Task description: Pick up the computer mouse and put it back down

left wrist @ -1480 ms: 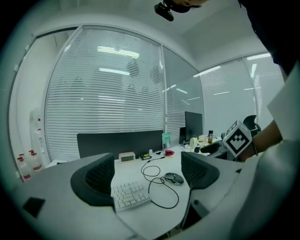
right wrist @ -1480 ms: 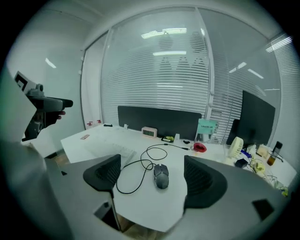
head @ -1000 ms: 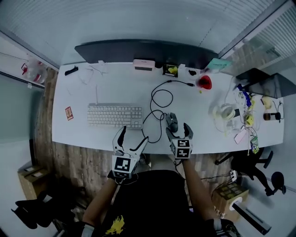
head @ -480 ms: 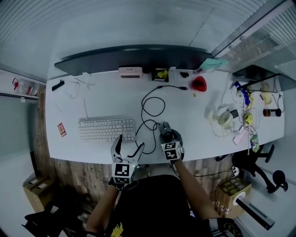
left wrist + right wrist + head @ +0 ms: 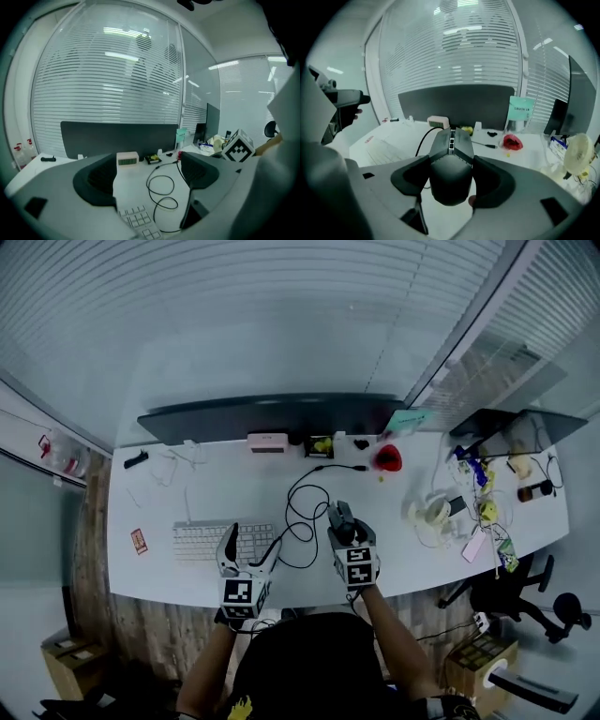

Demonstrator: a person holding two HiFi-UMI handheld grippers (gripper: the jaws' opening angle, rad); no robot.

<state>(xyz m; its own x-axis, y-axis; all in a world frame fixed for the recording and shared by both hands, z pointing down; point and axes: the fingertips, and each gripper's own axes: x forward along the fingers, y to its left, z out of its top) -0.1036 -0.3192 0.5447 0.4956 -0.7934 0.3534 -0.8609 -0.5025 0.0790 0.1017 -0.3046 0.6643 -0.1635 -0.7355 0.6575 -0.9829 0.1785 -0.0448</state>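
Note:
The dark grey computer mouse sits between my right gripper's pads, which press on both its sides. It hangs above the white desk, nose pointing away, with its black cable trailing in loops toward the monitor. In the head view the mouse shows just ahead of the right gripper. My left gripper stands open and empty over the right end of the white keyboard. In the left gripper view, keyboard keys and cable loops lie between the spread jaws of the left gripper.
A wide dark monitor runs along the desk's back edge, with a small white clock before it. A red object lies at back right. A pale headset and clutter crowd the right end. A person's hand shows at the left.
My right gripper went from open around the mouse on the desk to shut on it and has lifted it. The left gripper moved forward over the keyboard's end, still open.

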